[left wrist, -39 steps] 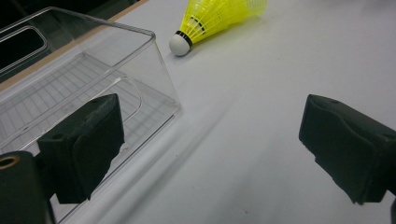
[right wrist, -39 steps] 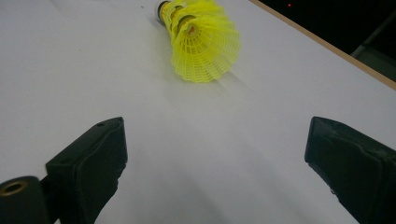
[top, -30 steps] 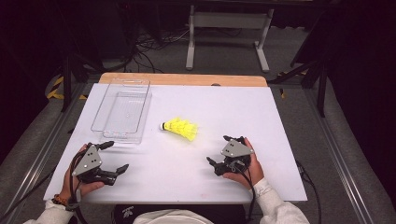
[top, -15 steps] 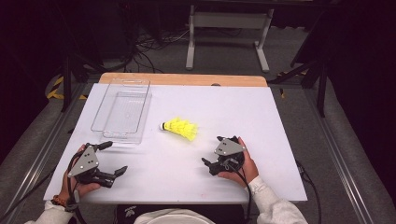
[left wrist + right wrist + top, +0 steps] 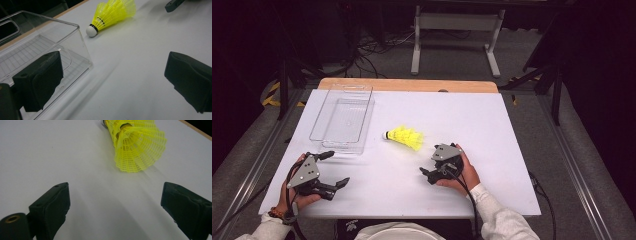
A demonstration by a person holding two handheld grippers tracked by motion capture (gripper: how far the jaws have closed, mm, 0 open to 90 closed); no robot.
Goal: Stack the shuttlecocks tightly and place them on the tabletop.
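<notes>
This looks like a lab or test room. A plain white tabletop stands on a grey floor, with loose cables, a metal stand and dark walls around.

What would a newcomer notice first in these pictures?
The bright yellow shuttlecock stands out, lying on its side near the middle of the white table. Left of it sits a clear plastic tray. The right gripper, open, is just in front of the shuttlecock.

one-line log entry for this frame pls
right gripper: open, facing yellow shuttlecock, no contact | left gripper: open, idle beside clear tray | shuttlecock: on its side on white table
</notes>
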